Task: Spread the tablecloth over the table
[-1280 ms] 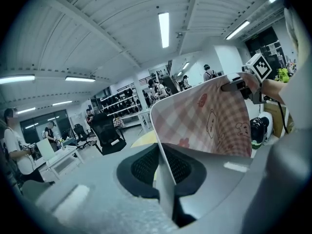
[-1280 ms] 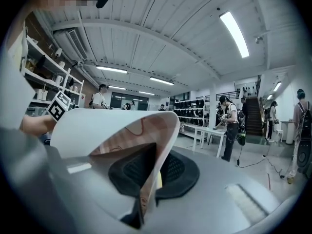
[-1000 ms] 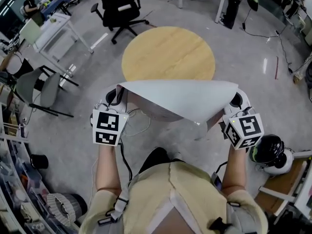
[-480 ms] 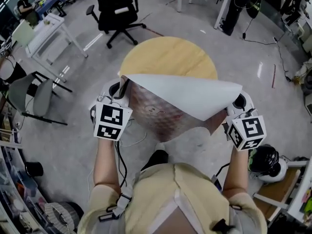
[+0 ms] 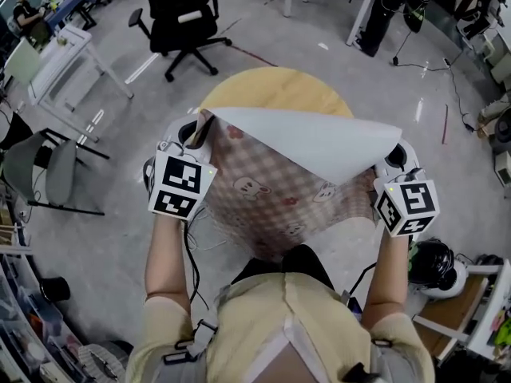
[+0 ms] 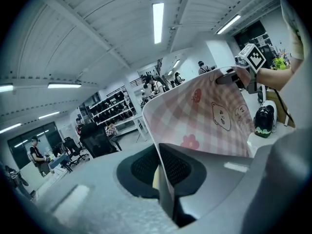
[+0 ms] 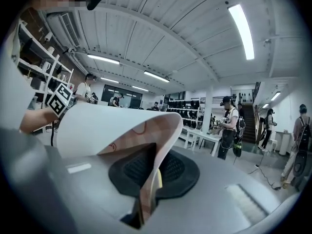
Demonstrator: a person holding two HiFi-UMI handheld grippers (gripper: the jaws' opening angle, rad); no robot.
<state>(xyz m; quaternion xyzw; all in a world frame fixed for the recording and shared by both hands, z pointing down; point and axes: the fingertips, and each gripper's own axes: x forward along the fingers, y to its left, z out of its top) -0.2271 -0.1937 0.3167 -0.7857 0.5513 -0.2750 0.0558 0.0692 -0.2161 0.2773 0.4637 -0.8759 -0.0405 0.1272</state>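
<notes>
— Two grippers, one cloth. Start at the left: what has the left gripper [image 6: 163, 179] got?
— A corner of the tablecloth [image 5: 279, 194]. Its jaws are pressed together on it. In the left gripper view the thin edge runs down between the black pads [image 6: 139, 167], with no gap on either side.
— And where does the cloth itself sit?
— Up in the air, stretched from one gripper to the other in front of the person's beige shirt [image 5: 279, 317]. The pink check side with bears and flowers faces up toward the person, and it sags in the middle. The far edge curls back over and shows its white underside [image 5: 319, 138].
— Is it on the table?
— Not laid out. The round wooden table [image 5: 271, 86] stands just beyond, with a black office chair [image 5: 176, 14] behind it to the left. From the head view the cloth hides the table's near rim, but whether it touches the wood I cannot tell.
— And the right side?
— The right gripper [image 7: 148, 191] is clamped on the other corner in the same way. Its jaws are closed with the cloth edge pinched between them, and in the right gripper view the sheet bends away over the top.
— Anything further right?
— A black helmet-like object [image 5: 431, 262], low down beside the person's right arm.
</notes>
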